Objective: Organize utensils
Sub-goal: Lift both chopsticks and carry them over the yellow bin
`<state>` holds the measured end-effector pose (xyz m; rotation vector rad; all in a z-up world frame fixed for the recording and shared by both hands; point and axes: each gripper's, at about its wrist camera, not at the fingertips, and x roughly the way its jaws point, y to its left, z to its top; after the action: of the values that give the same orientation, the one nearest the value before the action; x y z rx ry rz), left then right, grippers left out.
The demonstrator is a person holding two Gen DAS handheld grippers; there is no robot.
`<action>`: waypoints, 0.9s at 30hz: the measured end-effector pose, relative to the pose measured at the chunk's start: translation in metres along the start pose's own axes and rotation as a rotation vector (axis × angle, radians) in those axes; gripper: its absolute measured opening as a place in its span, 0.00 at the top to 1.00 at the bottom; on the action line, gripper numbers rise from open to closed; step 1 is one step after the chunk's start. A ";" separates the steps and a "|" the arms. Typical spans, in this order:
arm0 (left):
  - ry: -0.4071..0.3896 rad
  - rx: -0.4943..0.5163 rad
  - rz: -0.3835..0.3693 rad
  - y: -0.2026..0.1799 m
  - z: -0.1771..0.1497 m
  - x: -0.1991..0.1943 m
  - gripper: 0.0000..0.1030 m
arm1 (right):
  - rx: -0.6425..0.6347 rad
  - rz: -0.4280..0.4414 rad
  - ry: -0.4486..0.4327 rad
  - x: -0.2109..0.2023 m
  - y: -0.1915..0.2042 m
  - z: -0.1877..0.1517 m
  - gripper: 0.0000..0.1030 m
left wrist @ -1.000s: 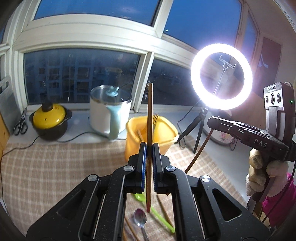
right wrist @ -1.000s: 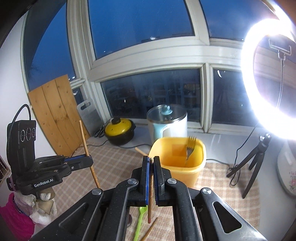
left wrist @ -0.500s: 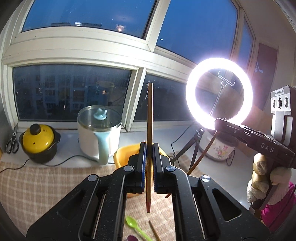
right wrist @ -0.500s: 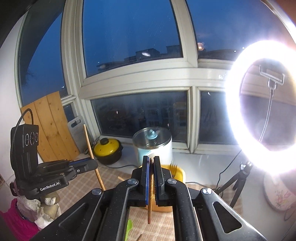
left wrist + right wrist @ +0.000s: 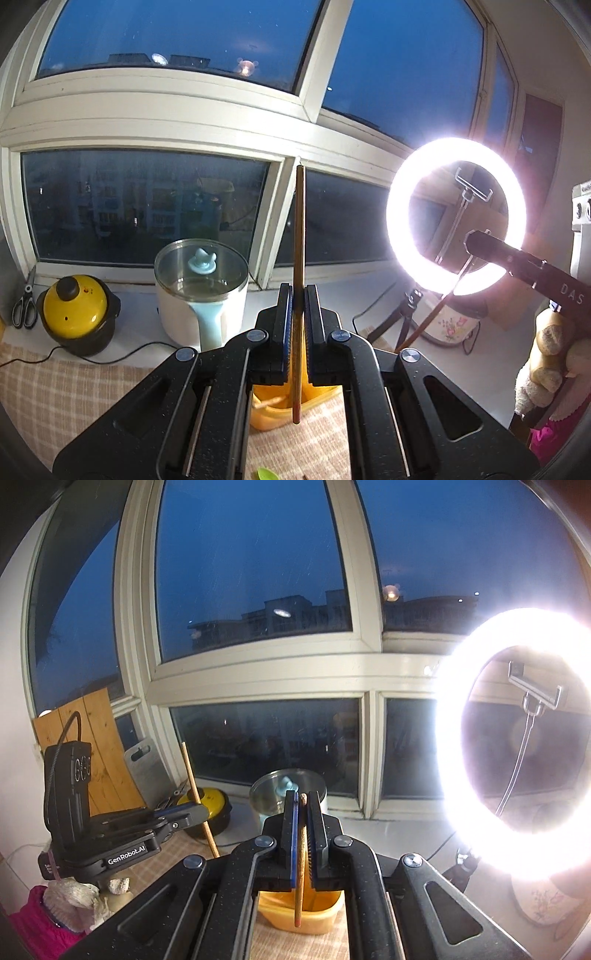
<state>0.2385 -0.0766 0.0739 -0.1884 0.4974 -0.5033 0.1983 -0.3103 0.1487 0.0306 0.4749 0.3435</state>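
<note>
Yellow bin [image 5: 275,410]: largely hidden behind the left gripper [image 5: 298,306] body; contents not determinable. In the right wrist view the bin [image 5: 317,919] is likewise masked. Green utensil [image 5: 266,474]: cut off by the bottom edge. Ring light [image 5: 517,746]: overexposed, detail lost. Scissors [image 5: 23,308]: partly cropped at the left.

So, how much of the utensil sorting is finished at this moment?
Done: one wooden stick lies in the yellow bin. In hand: left gripper and right gripper each clamp a chopstick above it. Left: dropping both, plus a green utensil on the table.
</note>
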 end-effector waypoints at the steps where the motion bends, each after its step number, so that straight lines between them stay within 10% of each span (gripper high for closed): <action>1: -0.006 -0.001 0.005 0.001 0.002 0.001 0.97 | 0.002 -0.004 -0.005 0.000 -0.002 0.001 0.99; 27: 0.060 -0.013 0.102 0.026 -0.011 0.062 0.97 | 0.021 -0.058 0.106 0.067 -0.024 -0.032 0.99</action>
<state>0.2908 -0.0856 0.0317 -0.1601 0.5660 -0.4071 0.2478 -0.3123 0.0882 0.0190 0.5827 0.2842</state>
